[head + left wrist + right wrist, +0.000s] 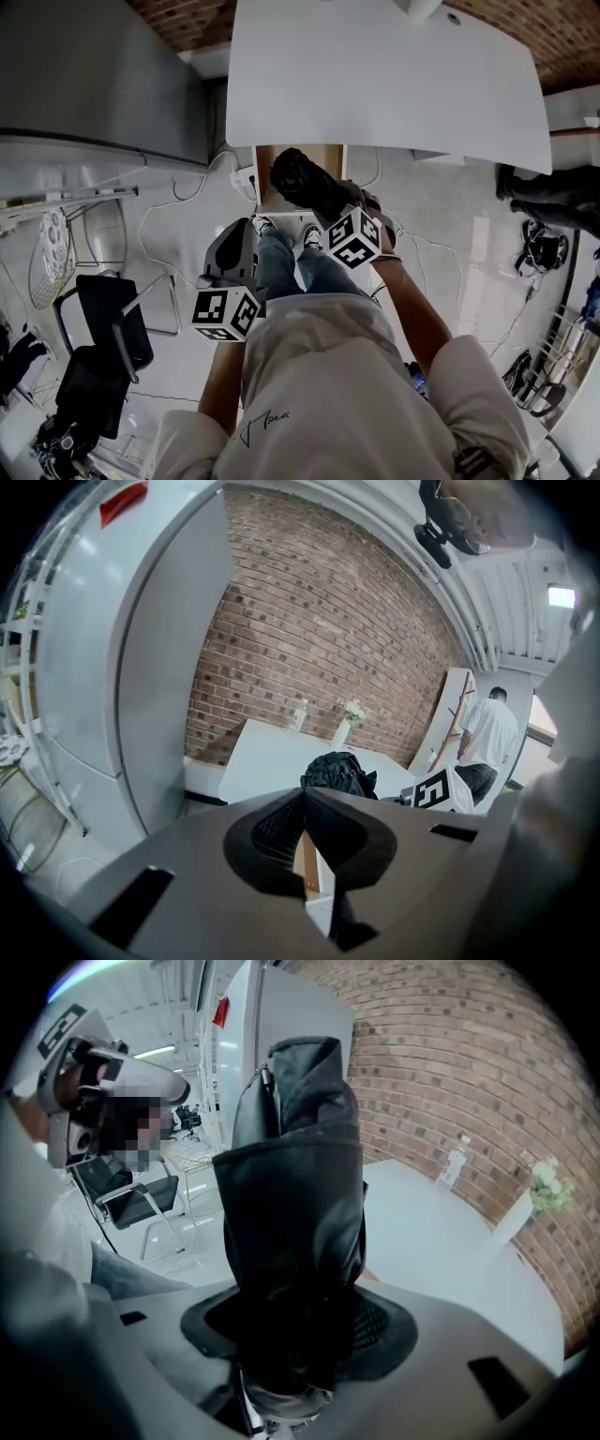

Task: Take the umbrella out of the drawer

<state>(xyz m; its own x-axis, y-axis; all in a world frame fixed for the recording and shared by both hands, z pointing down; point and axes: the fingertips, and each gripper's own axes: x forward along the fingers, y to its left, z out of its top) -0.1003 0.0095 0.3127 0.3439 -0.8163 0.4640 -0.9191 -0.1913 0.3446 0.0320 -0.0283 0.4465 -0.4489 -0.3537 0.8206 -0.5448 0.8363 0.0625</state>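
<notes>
Clamping a black umbrella [298,1204] between its jaws, the right gripper [286,1340] is holding it near one end, so that the sleeved body is sticking out well past the fingertips. From the head view, the umbrella [298,178] is lying over the open drawer [266,180] just under the near edge of the white worktop [394,84]; whether its far end is clear of the drawer is not showing. The left gripper [305,803] is hanging beside the person's left leg, apart from the umbrella, with its jaws meeting at the tips and nothing sitting between them. In its view the umbrella [337,772] is showing just ahead, in front of the worktop [272,757], with the right gripper's marker cube [441,791] beside it. A bottle [453,1164] and a vase [520,1211] with flowers are standing on the worktop's far side, near a brick wall [450,1044]. A black chair [103,328] is standing on the floor to the person's left.
</notes>
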